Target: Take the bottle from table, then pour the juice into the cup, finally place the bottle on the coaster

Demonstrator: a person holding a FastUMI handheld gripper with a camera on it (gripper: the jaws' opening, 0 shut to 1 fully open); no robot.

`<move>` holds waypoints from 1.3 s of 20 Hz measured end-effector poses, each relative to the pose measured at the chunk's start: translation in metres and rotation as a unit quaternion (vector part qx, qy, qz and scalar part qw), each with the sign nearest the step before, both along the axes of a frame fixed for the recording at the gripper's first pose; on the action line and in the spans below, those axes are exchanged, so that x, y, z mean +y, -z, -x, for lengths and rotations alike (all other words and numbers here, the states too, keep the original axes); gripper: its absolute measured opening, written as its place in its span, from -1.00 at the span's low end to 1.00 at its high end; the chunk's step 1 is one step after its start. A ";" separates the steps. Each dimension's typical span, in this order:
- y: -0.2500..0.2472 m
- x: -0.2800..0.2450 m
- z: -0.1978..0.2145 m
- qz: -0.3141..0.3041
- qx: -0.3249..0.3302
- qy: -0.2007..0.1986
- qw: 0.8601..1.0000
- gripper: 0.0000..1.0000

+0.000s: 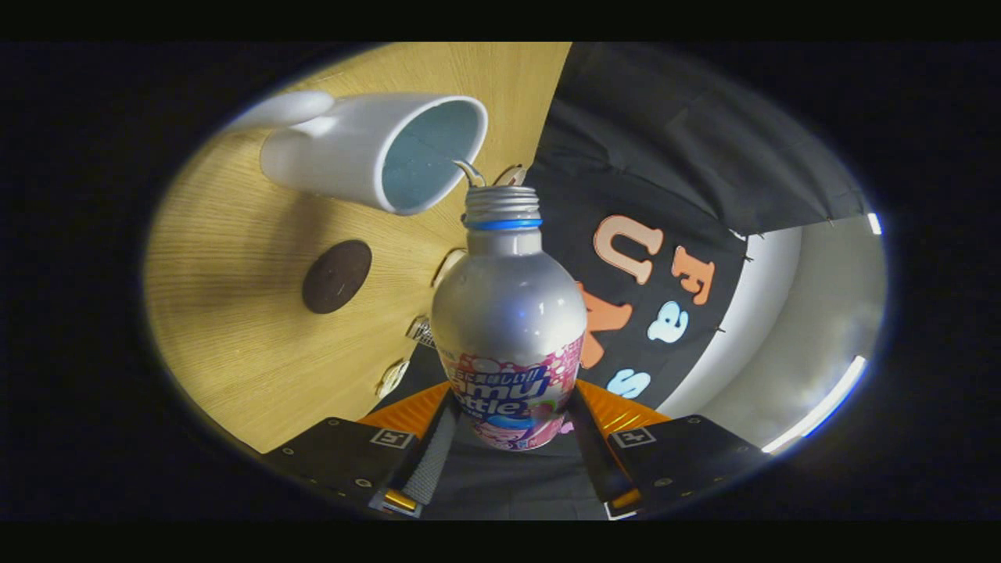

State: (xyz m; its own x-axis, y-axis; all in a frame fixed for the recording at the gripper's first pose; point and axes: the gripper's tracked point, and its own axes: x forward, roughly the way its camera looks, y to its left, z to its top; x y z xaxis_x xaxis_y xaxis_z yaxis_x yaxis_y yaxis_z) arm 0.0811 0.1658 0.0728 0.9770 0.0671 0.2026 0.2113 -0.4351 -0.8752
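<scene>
My gripper (510, 422) is shut on a silver bottle (507, 305) with a pink and blue label; both fingers press on its lower body. The gripper is rolled over, so the bottle is tipped towards the wooden table (235, 344). Its open threaded mouth, ringed in blue, sits right at the rim of a white cup (375, 152), whose pale blue inside faces me. I cannot see any juice flowing. A round dark brown coaster (337, 276) lies on the table beside the cup, beyond the left finger.
The table's edge runs just behind the bottle, with a few small metal fittings (422, 328) along it. The black cloth wall (665, 156) rises past that edge. A light grey surface (805, 328) lies off beyond the right finger.
</scene>
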 end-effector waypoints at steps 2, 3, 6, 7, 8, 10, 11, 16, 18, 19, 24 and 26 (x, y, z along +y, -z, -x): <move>0.003 0.002 0.000 0.005 0.001 -0.001 1.000 0.52; 0.001 0.003 0.001 0.008 0.001 -0.001 1.000 0.52; 0.000 0.006 0.000 0.016 0.000 -0.002 1.000 0.51; 0.000 0.006 0.000 0.016 0.001 -0.002 1.000 0.51; 0.000 0.006 0.000 0.017 0.001 -0.002 1.000 0.51; -0.001 0.007 0.000 0.020 0.004 -0.002 1.000 0.52; -0.002 0.008 0.000 0.022 0.004 -0.002 1.000 0.52; -0.003 0.008 0.000 0.030 0.003 0.002 1.000 0.52; -0.004 0.009 0.001 0.033 0.003 0.003 0.999 0.52; -0.004 0.008 0.001 0.032 0.004 0.005 0.999 0.52; -0.003 0.008 0.000 0.030 0.008 0.003 1.000 0.52; -0.001 0.008 -0.001 0.026 0.012 0.003 1.000 0.52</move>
